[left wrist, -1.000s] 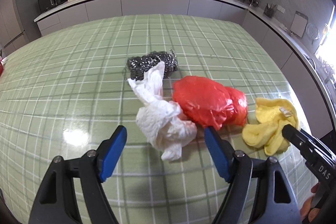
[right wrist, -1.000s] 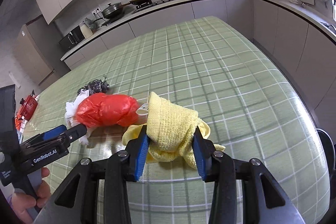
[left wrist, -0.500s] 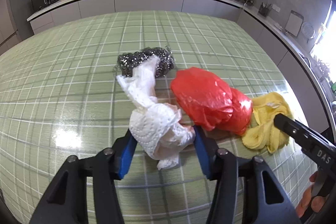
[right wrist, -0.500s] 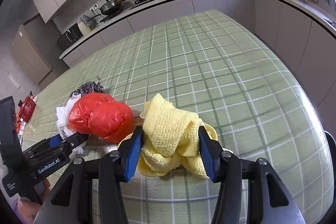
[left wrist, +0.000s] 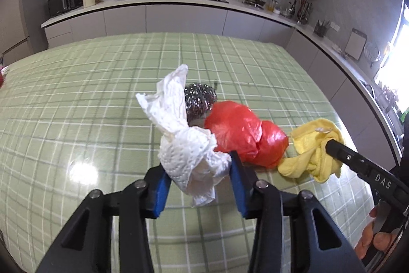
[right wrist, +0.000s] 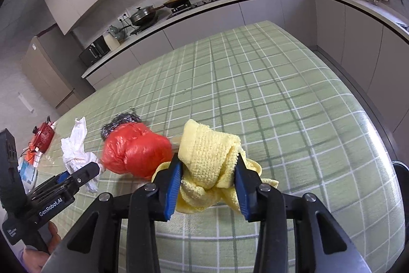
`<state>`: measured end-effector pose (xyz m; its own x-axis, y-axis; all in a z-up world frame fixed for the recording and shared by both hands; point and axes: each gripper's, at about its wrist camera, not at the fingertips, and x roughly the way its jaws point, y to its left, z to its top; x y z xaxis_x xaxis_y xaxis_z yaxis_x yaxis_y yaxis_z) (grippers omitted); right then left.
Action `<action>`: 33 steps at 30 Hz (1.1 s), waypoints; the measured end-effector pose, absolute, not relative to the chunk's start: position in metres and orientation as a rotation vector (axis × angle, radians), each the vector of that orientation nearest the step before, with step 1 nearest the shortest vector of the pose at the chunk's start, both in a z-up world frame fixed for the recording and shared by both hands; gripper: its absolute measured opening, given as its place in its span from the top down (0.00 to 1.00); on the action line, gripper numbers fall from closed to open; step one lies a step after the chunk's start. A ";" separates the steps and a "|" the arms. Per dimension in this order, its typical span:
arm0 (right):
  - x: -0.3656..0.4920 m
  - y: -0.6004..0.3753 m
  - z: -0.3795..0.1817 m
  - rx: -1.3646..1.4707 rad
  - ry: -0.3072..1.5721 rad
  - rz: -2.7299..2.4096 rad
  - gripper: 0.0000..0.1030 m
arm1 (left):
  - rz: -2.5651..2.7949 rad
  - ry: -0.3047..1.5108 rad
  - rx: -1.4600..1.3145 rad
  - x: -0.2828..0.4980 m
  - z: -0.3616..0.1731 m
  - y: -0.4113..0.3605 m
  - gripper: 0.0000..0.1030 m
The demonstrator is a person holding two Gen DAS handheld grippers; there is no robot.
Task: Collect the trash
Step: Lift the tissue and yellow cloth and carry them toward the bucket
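My left gripper is shut on a crumpled white paper towel and holds it above the green checked table; the towel also shows in the right wrist view. My right gripper is shut on a yellow knitted cloth, lifted off the table; the cloth also shows in the left wrist view. A red plastic bag lies between them, with a steel wool scrubber just behind it.
A red toy-like object and some papers lie at the table's left edge. Kitchen counters with a stove, pans and utensils run along the back and right walls. The table's right edge drops off to the floor.
My left gripper closed on the paper towel and lifted it. My right gripper kept hold of the yellow cloth and raised it off the table.
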<state>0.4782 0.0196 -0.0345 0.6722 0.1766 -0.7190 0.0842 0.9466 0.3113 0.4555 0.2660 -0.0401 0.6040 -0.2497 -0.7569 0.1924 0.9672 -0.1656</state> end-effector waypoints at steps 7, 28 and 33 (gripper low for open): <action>0.464 0.008 -0.023 0.318 0.814 0.111 0.60 | -0.171 0.859 -0.108 0.431 -0.032 0.270 0.57; 0.391 -0.049 -0.004 0.348 0.759 0.091 0.60 | -0.285 0.816 -0.077 0.379 -0.022 0.206 0.57; 0.363 -0.057 -0.004 0.340 0.777 0.024 0.60 | -0.363 0.836 -0.070 0.371 -0.028 0.190 0.57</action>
